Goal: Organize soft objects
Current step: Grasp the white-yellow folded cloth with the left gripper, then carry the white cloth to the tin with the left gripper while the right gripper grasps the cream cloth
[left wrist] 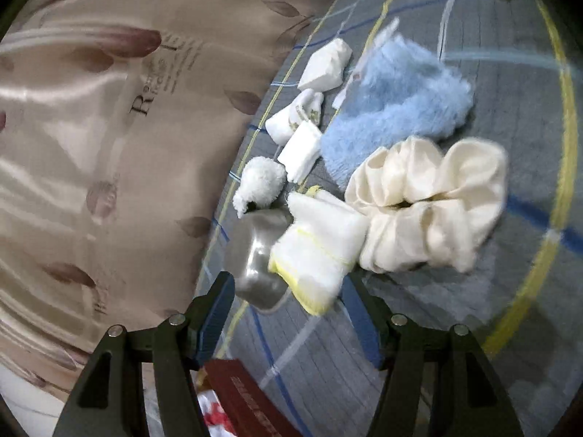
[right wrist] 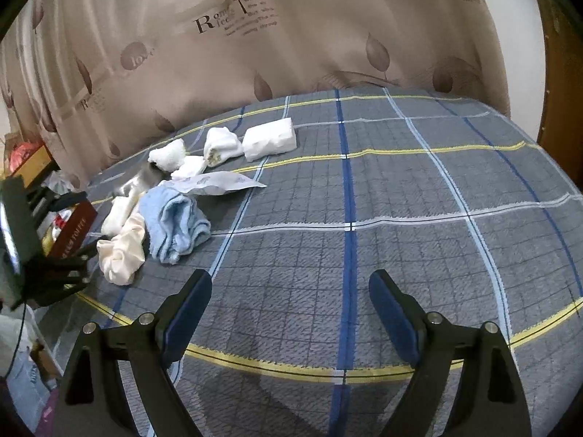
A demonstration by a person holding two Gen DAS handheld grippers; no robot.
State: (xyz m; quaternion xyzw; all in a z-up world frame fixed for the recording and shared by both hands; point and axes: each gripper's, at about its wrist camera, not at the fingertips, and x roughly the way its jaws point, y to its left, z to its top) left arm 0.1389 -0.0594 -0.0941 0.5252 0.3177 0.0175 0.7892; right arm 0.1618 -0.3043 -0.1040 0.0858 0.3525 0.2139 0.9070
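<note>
Left gripper [left wrist: 288, 309]: fingers spread wide, nothing between them. Just past the tips, a white cloth with yellow trim [left wrist: 317, 251], blurred by motion; whether it touches either finger cannot be told. Beside it, toward the bed's curtain-side edge, a shiny grey plastic piece [left wrist: 260, 255] lies partly under the cloth.

Right gripper [right wrist: 289, 302]: fingers spread wide, nothing between them, over a bare stretch of the plaid bedspread [right wrist: 400, 218], well apart from the pile.

The soft things are all gathered near the bedspread's left end as the right wrist view shows it, close to the curtain-side edge.

Next out from the left gripper: a cream satin scrunchie [left wrist: 430, 211] touching the yellow-trimmed cloth. Behind it, a fluffy light-blue towel [left wrist: 397, 109], bunched, touching the scrunchie. A fluffy white ball [left wrist: 260, 184] sits by the curtain-side edge, just beyond the grey plastic.

Farther along that edge, a row: a small folded white cloth [left wrist: 300, 153], a white rolled sock with olive print [left wrist: 297, 116], then a white tissue pack [left wrist: 326, 65] farthest out. A printed white wrapper [right wrist: 218, 184] lies flat behind the blue towel.

Behind the bed, a beige curtain with leaf pattern [right wrist: 291, 36]. Off the bed's left end, a dark red box [right wrist: 74, 233].
</note>
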